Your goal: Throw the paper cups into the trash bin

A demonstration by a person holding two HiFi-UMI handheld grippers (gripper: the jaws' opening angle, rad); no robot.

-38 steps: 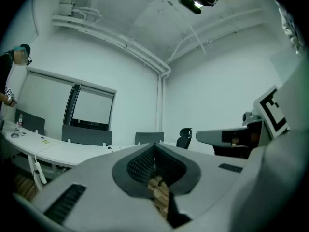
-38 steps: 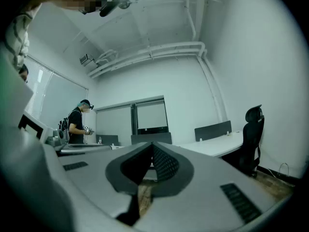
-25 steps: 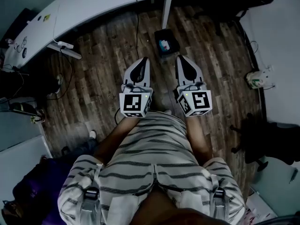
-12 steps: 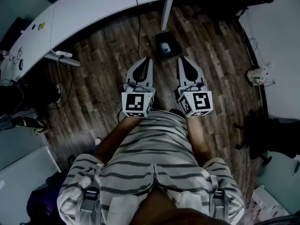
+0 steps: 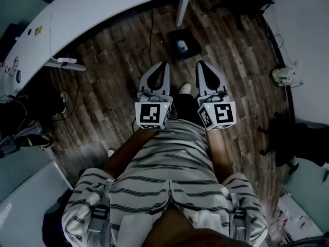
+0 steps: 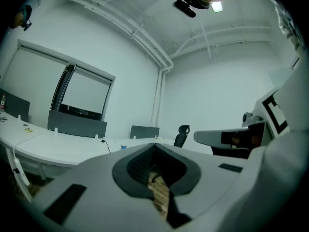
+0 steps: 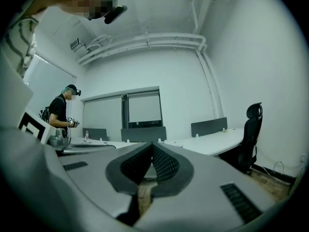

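In the head view my left gripper (image 5: 163, 65) and right gripper (image 5: 201, 65) are held side by side in front of my striped shirt, both pointing level across the room. Each is shut with nothing between its pads, as the left gripper view (image 6: 154, 144) and the right gripper view (image 7: 152, 144) also show. A small black bin (image 5: 185, 44) with something blue and white inside stands on the wooden floor just beyond the fingertips, near a desk leg. No paper cup is clearly visible; a small blue-topped thing (image 6: 124, 147) sits on the far desk.
A long curved white desk (image 5: 103, 14) runs across the far side, with a power strip (image 5: 66, 63) and cables under it. A black office chair (image 7: 251, 134) stands to the right. Another person (image 7: 60, 112) stands by desks at the left. My white shoe (image 5: 184, 89) shows between the grippers.
The floor and desk have slid in the head view as I moved across the room. A white shoe has appeared between the grippers. Both grippers keep the same side-by-side pose, still shut.
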